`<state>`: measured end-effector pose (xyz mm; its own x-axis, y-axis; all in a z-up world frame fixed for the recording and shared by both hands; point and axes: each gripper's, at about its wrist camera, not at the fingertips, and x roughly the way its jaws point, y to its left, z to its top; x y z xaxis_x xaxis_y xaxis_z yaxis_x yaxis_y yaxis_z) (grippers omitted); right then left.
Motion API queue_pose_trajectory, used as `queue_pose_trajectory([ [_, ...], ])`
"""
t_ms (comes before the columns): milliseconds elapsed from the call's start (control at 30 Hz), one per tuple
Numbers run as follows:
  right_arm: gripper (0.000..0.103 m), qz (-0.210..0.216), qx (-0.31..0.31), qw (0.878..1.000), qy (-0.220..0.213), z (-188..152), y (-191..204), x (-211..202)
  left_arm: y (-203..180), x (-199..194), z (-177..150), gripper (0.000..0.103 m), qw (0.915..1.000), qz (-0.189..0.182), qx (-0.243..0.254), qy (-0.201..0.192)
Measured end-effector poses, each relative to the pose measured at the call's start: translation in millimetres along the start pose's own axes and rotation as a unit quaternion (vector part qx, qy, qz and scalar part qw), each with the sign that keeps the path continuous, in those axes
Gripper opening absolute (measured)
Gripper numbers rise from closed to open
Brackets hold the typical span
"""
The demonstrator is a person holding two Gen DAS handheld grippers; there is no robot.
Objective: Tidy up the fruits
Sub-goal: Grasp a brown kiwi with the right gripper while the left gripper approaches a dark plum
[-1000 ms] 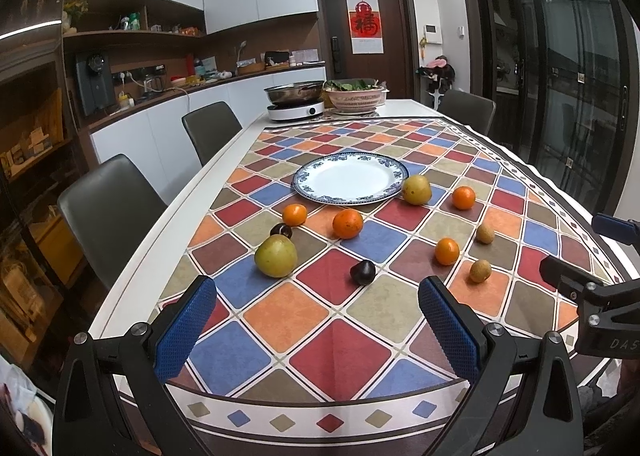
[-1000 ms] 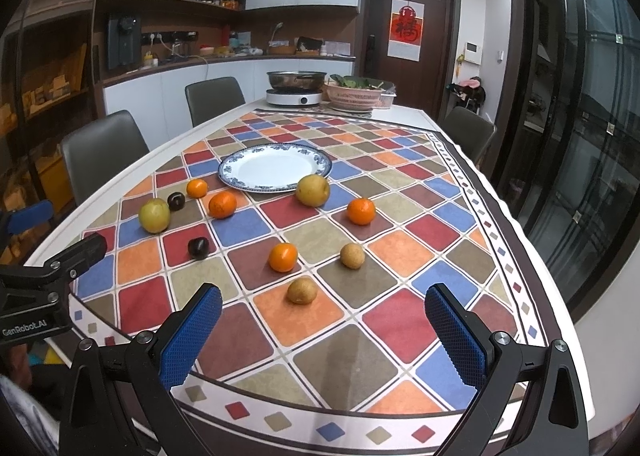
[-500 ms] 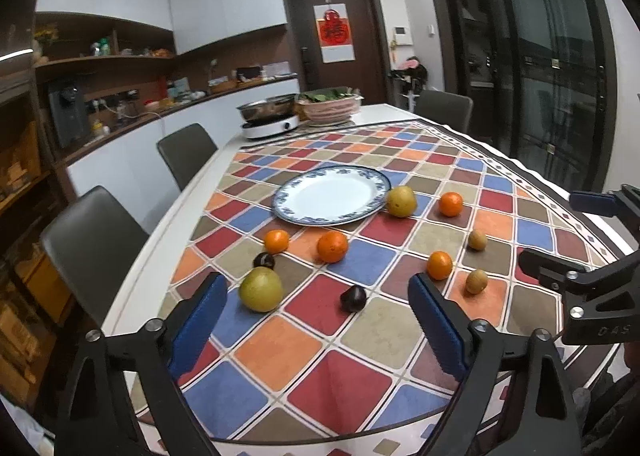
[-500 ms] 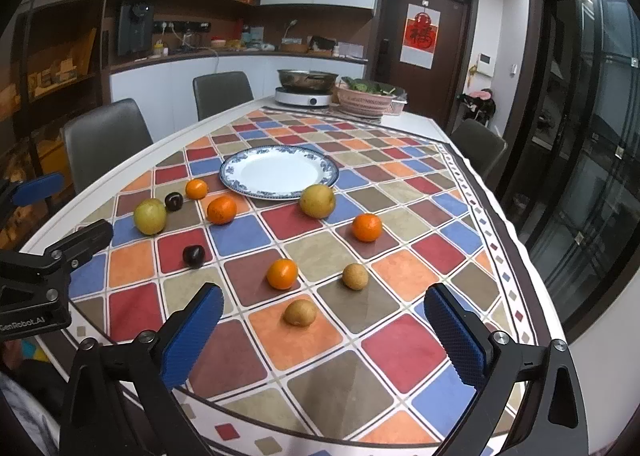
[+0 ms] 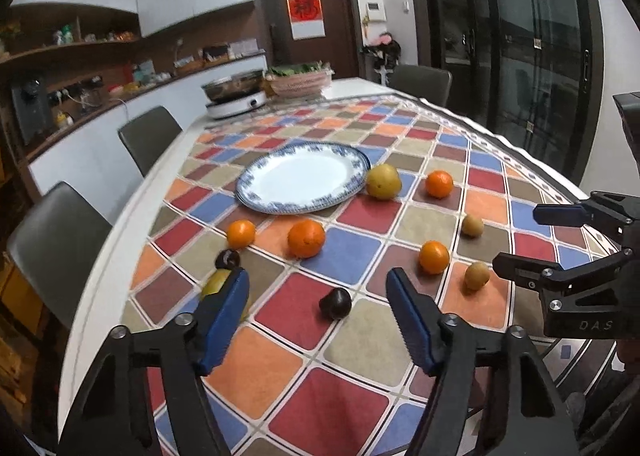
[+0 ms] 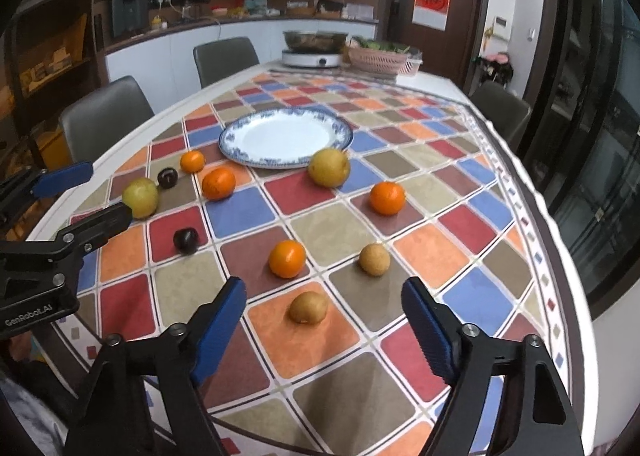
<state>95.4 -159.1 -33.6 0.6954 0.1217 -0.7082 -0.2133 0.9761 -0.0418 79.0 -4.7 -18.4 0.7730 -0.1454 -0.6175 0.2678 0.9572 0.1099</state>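
An empty blue-rimmed white plate [image 5: 304, 180] [image 6: 280, 136] sits mid-table with several oranges, pears, dark plums and brown kiwis loose around it. My left gripper [image 5: 316, 284] hovers over the near cloth, its jaws closing on nothing. A dark plum [image 5: 335, 303] lies just ahead between the fingers, untouched, and a yellow-green pear [image 5: 214, 284] is half hidden behind the left finger. My right gripper [image 6: 322, 288] is likewise closing and empty, with a brown kiwi [image 6: 308, 307] on the cloth between its fingers. An orange [image 6: 287, 258] lies just beyond.
A chequered cloth [image 5: 360, 336] covers the long white table. A hotplate with a metal pan [image 6: 314, 46] and a pink basket of greens [image 6: 380, 56] stand at the far end. Grey chairs [image 5: 52, 240] line the left side. Glass doors run along the right.
Both grippers have moved forward and a little down toward the fruit. Their jaws have narrowed from wide open, and the left view has rolled slightly.
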Motion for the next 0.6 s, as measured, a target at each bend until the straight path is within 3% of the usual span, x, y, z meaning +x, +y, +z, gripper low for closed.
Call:
queue_pose_trajectory([
  [600,0.049,0.041,0.023,0.994,0.098,-6.0,-4.9,58.5,4.0,72.1,-7.7,0.049,0.9934,-0.053,-0.013,0.101],
])
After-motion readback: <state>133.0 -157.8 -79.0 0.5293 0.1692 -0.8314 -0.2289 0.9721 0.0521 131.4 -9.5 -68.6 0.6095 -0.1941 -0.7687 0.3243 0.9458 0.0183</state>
